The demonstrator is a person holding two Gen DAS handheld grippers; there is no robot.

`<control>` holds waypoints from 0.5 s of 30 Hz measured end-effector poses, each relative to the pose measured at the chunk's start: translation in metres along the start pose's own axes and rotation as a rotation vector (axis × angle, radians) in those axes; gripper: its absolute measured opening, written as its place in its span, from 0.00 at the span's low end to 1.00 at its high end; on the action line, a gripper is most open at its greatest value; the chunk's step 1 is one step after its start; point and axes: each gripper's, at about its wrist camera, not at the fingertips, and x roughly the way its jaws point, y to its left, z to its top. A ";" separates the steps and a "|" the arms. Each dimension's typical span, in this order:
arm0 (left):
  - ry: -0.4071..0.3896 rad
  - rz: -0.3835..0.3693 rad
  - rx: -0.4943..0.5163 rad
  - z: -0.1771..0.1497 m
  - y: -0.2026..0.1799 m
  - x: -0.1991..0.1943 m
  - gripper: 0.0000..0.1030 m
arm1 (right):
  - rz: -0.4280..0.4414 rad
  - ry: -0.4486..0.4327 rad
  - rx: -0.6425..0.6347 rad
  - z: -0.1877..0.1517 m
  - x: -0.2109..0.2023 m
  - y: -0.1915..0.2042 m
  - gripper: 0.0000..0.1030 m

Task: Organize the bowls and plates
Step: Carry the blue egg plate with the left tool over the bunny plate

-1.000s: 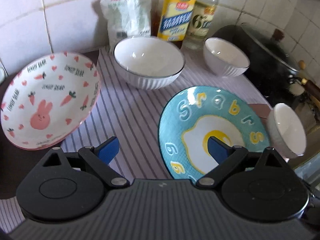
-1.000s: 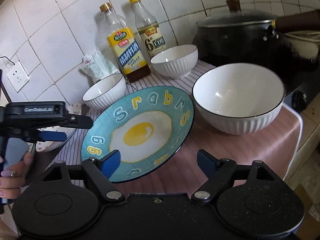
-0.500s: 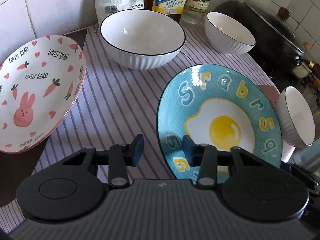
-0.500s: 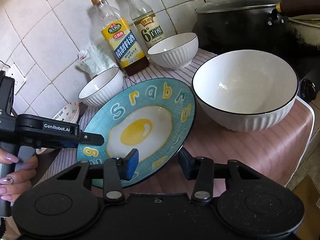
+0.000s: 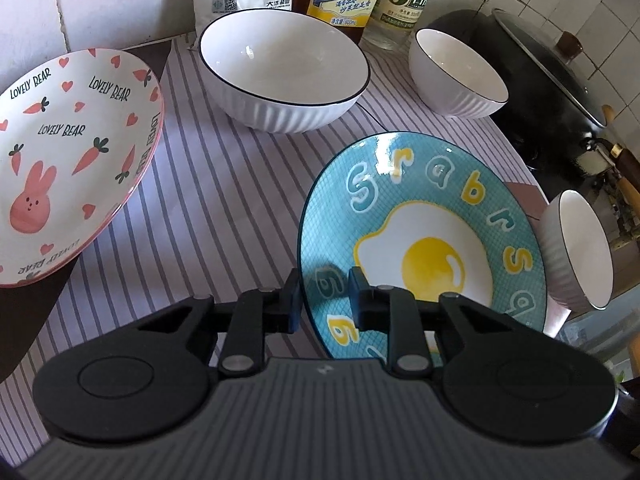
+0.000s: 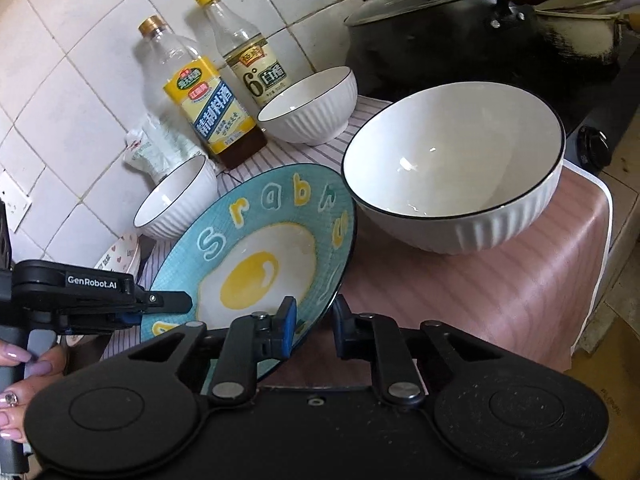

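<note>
Our left gripper (image 5: 322, 300) and right gripper (image 6: 314, 330) have both just been closing, and each now pinches an opposite edge of the blue plate (image 5: 424, 240), one finger above the rim and one below. We see the left gripper from the side in the right wrist view, held by a hand (image 6: 20, 384) with lilac nails.

The blue plate is round, shallow and glossy, turquoise with a fine grid pattern, a fried egg painted at its centre and puffy white and yellow letters around the rim. It sits on a purple striped cloth (image 5: 208, 208), tilted in the right wrist view.

Just to its right stands a white bowl (image 6: 456, 168), ribbed outside, smooth inside, with a thin dark rim. To the left rests a pink-rimmed plate (image 5: 76, 160) printed with a rabbit, carrots and hearts. Further back are two more ribbed white bowls (image 5: 284, 72) (image 5: 456, 76). Against the white tiled wall stand two clear bottles (image 6: 204, 92) (image 6: 248, 52) and a lidded black wok (image 6: 448, 36).
</note>
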 end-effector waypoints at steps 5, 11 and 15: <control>0.002 0.002 0.019 0.000 -0.002 0.000 0.22 | -0.016 0.002 -0.007 0.000 0.003 0.003 0.21; 0.035 -0.004 0.025 0.004 -0.003 0.000 0.21 | -0.033 0.044 -0.051 0.008 0.007 0.006 0.21; 0.048 -0.031 0.015 0.004 0.002 -0.001 0.19 | -0.018 0.055 -0.054 0.010 0.008 0.003 0.21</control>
